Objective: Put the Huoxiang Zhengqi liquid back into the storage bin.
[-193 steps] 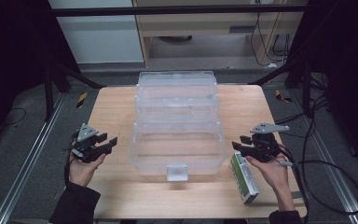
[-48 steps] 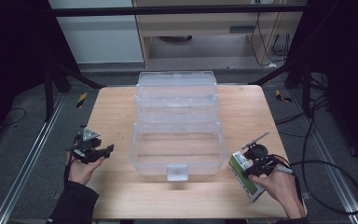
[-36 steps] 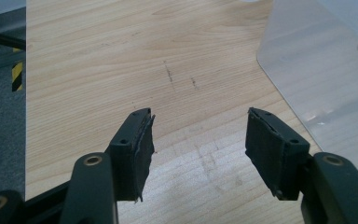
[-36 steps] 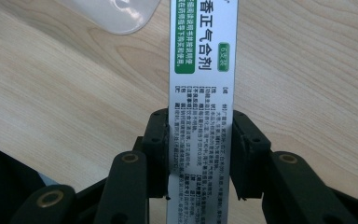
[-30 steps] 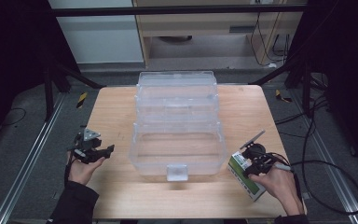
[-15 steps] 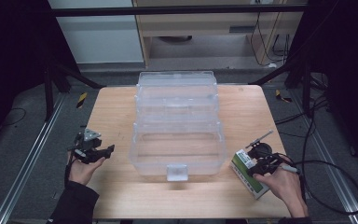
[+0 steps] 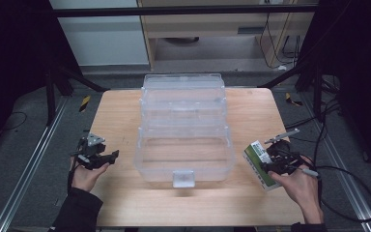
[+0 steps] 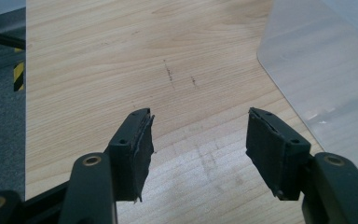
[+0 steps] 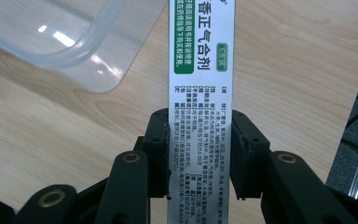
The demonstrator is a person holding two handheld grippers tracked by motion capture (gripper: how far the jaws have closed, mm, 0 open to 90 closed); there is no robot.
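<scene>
A narrow white carton (image 9: pixel 200 56) with a green label and printed text stands between the jaws of my right gripper (image 9: pixel 200 149), and both pads press on its long sides. From above, the carton (image 7: pixel 255 157) is tilted and lifted a little off the table at the right front, with my right gripper (image 7: pixel 270 163) shut on it. A clear plastic storage box (image 7: pixel 145 159) stands at the table's middle, and its rounded corner (image 9: pixel 74 42) lies just beyond the carton. My left gripper (image 7: pixel 107 157) hovers at the left front, open, with bare wood between its jaws (image 8: pixel 198 135).
The wooden table (image 7: pixel 116 111) has bare room left and right of the clear box, whose wall (image 8: pixel 326 70) sits just right of my left gripper. Metal rails (image 7: pixel 24 169) run along both table sides. Cables (image 7: pixel 348 174) trail off to the right.
The right gripper closed on the carton that lay on the table and has now raised it slightly toward the clear box. The left gripper has stayed where it was.
</scene>
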